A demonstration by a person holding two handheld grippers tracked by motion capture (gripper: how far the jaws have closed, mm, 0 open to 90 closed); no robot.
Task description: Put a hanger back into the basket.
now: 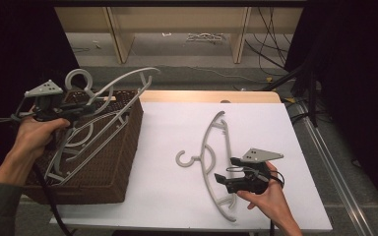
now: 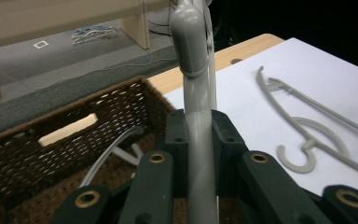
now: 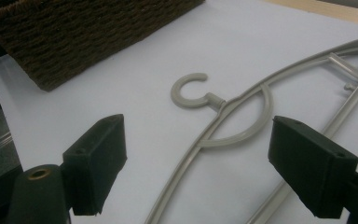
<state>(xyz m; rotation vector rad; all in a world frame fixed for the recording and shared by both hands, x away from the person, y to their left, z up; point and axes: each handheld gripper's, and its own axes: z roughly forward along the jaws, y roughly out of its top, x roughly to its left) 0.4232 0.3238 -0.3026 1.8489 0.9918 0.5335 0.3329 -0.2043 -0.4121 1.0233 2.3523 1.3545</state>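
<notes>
Hanger [image 3: 242, 121] flat on table, between spread right tongs [image 3: 214, 163].

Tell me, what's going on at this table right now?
A person works with a hand-held gripper in each hand. The left hand-held gripper is shut on a grey hanger, held above the brown wicker basket at the table's left; more hangers lie inside it. The right hand-held gripper is open, its jaws either side of another grey hanger lying flat on the white tabletop, not yet gripping it.
</notes>
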